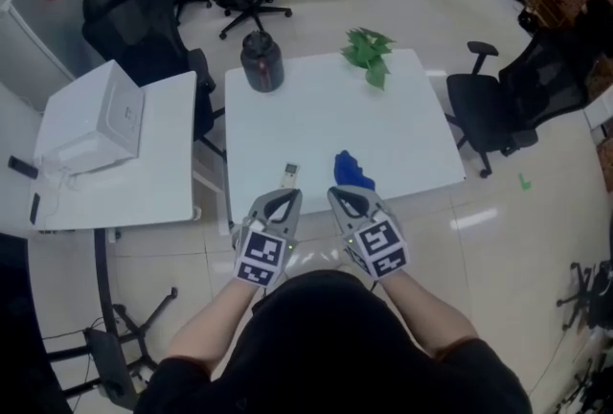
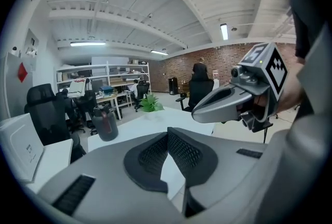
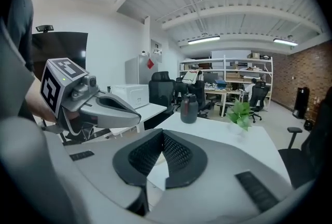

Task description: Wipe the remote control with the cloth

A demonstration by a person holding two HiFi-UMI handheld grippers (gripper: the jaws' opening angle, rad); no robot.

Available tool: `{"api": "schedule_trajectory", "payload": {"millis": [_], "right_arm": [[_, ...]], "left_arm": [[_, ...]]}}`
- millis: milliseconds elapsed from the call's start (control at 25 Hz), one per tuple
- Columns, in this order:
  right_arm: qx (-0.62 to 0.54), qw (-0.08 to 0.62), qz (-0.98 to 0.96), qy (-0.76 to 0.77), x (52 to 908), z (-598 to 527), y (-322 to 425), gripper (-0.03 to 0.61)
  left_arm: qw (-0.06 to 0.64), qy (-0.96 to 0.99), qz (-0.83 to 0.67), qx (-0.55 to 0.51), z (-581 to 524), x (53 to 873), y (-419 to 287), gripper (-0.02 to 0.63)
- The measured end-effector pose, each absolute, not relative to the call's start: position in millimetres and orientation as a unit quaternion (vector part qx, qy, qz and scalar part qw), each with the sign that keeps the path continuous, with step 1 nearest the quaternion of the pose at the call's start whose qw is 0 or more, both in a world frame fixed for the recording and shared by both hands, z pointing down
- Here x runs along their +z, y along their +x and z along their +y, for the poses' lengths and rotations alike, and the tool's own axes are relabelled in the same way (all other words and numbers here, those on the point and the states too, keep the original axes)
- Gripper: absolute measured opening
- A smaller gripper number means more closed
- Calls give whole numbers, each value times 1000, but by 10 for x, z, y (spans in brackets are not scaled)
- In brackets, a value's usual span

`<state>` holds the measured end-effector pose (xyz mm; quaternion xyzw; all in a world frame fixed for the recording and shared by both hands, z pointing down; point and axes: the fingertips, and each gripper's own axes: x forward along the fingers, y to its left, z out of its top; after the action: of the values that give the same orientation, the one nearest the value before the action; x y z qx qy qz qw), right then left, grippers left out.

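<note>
A small white remote control (image 1: 291, 174) lies near the front edge of the white table (image 1: 316, 110). A crumpled blue cloth (image 1: 351, 170) sits just to its right. Both grippers hover side by side close to the person's body, in front of the table's near edge and apart from both objects. My left gripper (image 1: 284, 195) (image 2: 167, 133) is shut with nothing between its pads. My right gripper (image 1: 343, 193) (image 3: 162, 133) is likewise shut and empty. Each gripper view shows the other gripper beside it; neither shows the remote or the cloth.
A dark jug (image 1: 261, 61) and a green plant (image 1: 369, 50) stand at the table's far side. A white box-shaped machine (image 1: 91, 120) rests on the side table to the left. Black office chairs (image 1: 508, 96) stand around on the tiled floor.
</note>
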<state>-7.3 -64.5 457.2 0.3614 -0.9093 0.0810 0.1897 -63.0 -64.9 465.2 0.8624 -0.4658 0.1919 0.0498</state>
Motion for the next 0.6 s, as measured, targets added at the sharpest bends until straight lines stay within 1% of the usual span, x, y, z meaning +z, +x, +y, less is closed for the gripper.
{"api": "schedule_trajectory", "payload": {"millis": [600], "right_arm": [[77, 199, -911, 354, 4603, -455, -154, 8]], "left_arm": [[44, 860, -468, 197, -521, 4651, -577, 2]]}}
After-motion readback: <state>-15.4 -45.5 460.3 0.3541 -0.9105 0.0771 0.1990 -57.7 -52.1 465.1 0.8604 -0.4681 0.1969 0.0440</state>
